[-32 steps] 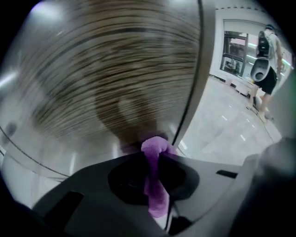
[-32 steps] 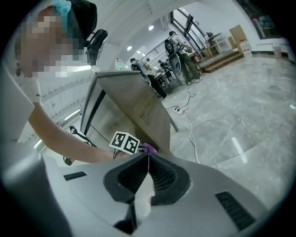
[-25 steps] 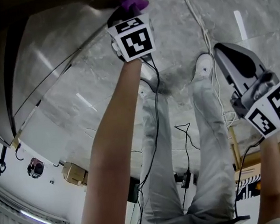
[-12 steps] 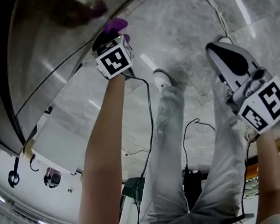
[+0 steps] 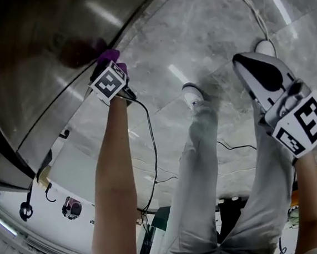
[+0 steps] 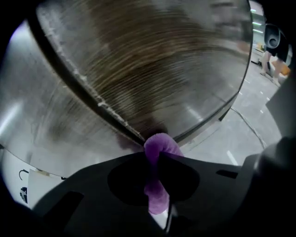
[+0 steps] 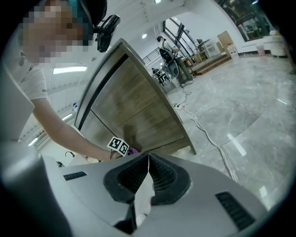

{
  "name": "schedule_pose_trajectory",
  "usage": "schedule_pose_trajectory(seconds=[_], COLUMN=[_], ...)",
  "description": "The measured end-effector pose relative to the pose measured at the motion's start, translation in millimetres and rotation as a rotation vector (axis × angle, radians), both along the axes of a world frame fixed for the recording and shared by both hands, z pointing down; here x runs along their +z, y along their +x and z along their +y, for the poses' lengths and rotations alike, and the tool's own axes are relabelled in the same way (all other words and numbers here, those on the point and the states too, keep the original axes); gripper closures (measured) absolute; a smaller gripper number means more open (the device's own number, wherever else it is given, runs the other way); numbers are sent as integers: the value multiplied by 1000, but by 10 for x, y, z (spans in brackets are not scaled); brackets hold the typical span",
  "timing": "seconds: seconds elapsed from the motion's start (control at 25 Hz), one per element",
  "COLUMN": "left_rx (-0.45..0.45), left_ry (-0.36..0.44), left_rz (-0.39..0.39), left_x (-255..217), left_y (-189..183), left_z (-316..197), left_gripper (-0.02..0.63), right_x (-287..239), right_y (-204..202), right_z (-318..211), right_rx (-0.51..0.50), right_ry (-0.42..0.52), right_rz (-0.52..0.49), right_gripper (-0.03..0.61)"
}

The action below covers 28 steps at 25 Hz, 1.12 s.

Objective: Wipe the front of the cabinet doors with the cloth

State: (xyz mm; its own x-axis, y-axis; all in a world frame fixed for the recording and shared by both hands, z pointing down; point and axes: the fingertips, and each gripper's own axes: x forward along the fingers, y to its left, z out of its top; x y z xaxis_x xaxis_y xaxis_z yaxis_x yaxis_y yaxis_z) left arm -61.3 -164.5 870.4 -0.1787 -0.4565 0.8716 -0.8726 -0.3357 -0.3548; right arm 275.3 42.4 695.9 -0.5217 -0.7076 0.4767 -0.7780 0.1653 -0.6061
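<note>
My left gripper is shut on a purple cloth and presses it against the wooden cabinet door. In the left gripper view the cloth bulges out between the shut jaws of my left gripper, touching the door right at the dark seam between two panels. My right gripper hangs over the floor to the right, away from the cabinet, shut with nothing in it. The right gripper view shows its jaws closed, the cabinet beyond, and the cloth low on the door.
A white cable runs over the marble floor beside the cabinet. A black cable hangs from the left gripper. The person's legs and a white shoe stand between the two grippers.
My left gripper has slid the cloth along the cabinet door, leftward and lower in the head view. The right gripper has stayed nearly where it was.
</note>
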Motion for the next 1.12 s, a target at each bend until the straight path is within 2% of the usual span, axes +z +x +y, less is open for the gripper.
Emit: schedule_pose_trajectory(seconds=[0.24, 0.4, 0.52, 0.64, 0.84, 0.92, 1.0, 1.12], left_rx=[-70, -42, -69, -80, -38, 27, 122, 152], left_ry=[-1, -9, -9, -29, -42, -41, -8, 23], left_rz=[34, 95, 153, 148, 162, 173, 173, 158], left_x=[158, 268, 310, 336, 284, 231, 86, -190], left_y=[532, 1258, 1799, 2191, 2741, 3023, 3305, 3453], left_z=[-54, -73, -82, -60, -70, -52, -112, -179], left_gripper=[568, 568, 568, 568, 568, 568, 568, 568], right_x=[136, 124, 128, 121, 9, 9, -14, -127], right_y=[396, 745, 1019, 1268, 1627, 1751, 1842, 1889], right_z=[67, -23, -55, -64, -108, -26, 59, 161], right_rx=[-9, -6, -6, -1, 10, 27, 55, 98], right_ry=[-12, -7, -4, -8, -5, -14, -24, -36], right_rz=[29, 32, 31, 23, 34, 36, 31, 19], right_gripper=[551, 551, 551, 551, 551, 551, 551, 551])
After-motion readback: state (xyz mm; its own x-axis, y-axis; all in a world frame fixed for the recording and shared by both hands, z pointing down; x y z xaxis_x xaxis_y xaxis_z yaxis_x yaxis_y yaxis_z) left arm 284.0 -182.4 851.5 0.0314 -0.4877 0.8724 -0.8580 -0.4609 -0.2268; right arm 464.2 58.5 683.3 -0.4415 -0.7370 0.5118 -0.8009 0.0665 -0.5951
